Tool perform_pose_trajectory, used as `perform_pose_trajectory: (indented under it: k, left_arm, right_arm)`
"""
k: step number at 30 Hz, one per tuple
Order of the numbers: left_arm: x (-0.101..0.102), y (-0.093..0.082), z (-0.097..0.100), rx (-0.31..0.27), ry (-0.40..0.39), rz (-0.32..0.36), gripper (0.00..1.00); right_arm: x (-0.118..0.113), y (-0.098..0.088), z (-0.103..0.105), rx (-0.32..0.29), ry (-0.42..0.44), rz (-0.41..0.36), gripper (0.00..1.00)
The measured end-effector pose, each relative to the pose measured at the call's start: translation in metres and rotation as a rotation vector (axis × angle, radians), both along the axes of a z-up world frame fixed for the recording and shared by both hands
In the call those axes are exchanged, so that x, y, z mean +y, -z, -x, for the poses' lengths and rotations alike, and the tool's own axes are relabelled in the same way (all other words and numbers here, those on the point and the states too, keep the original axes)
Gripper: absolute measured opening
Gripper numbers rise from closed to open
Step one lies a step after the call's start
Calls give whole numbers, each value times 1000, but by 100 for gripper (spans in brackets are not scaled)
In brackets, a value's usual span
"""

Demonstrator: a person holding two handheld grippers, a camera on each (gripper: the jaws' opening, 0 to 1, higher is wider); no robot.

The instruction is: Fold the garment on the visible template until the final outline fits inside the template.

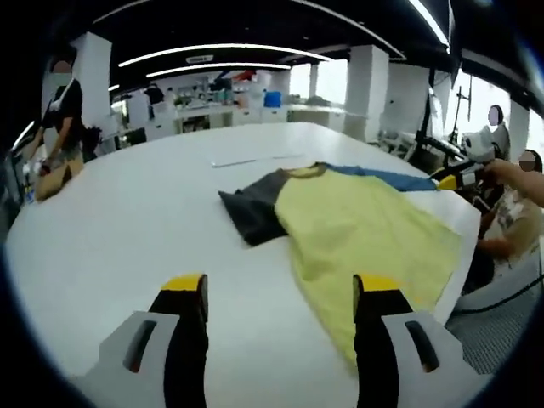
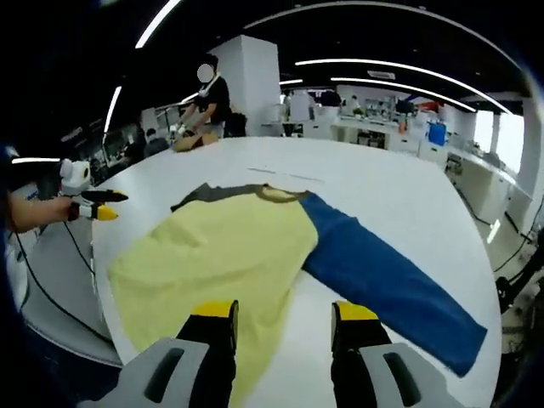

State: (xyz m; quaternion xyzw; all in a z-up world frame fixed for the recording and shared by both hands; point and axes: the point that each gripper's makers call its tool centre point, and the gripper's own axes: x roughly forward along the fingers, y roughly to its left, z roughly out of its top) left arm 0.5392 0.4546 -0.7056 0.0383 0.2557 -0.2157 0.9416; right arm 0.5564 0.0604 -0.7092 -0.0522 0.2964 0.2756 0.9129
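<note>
A shirt lies flat on the white table: yellow body, dark grey sleeve, blue sleeve. My left gripper is open, low over the table near the shirt's edge, its right jaw over the yellow cloth. In the right gripper view the yellow body, the blue sleeve and the grey sleeve are spread out. My right gripper is open just above the yellow body's near edge. The right gripper is beside the blue sleeve's end. The left gripper hovers off the table's left edge.
A thin pale line runs on the table beyond the collar, also seen as a faint line. A person stands at the table's far end and another person sits at its right edge. White pillars and benches stand behind.
</note>
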Motion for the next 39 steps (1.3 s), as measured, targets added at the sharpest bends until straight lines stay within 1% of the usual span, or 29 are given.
perform_pose_trajectory:
  k: [2,5,8,11,12,13,16,18,19,21,24,26,31,33,36,39]
  left_arm:
    - [0,-1,-9,-12,-4,-10,60]
    - [-1,-1,-22,-26,-7,-15,57]
    - [-4,2,-34,-31,-10,-22,52]
    - [-5,6,-45,-46,-24,-33,45]
    - [-6,6,-47,-48,-25,-34,42]
    - [-7,8,-52,-51,-30,-41,41]
    - [-8,17,-60,-28,-30,-57,36]
    - [-8,22,-66,-19,-26,-65,33]
    - [-9,23,-68,-17,-25,-66,33]
    - [-11,28,-74,-6,-23,-69,32]
    - [-12,41,-82,21,-7,-93,30]
    - [-13,48,-86,35,-5,-96,29]
    - [-15,60,-95,58,-2,-110,27]
    - [-15,64,-98,71,-4,-114,25]
    - [-17,67,-103,71,-5,-108,23]
    - [-19,70,-107,80,-6,-100,18]
  right_arm:
    - [2,3,-8,4,-4,-1,39]
    - [4,7,-19,-1,-21,18,37]
    - [4,12,-32,-2,-20,28,33]
    - [3,18,-45,-9,-26,73,28]
    - [3,20,-49,-10,-27,77,27]
    - [3,22,-53,-11,-29,81,27]
    - [2,28,-62,-8,-31,99,24]
    - [2,35,-68,-3,-46,126,23]
    - [2,36,-69,-2,-49,129,23]
    - [0,44,-75,9,-67,144,22]
    - [0,56,-80,27,-86,164,20]
    - [0,61,-84,31,-89,173,19]
    - [6,69,-87,34,-109,184,18]
    - [4,74,-88,39,-112,185,17]
    - [6,74,-90,32,-114,189,15]
    - [8,74,-92,24,-111,184,13]
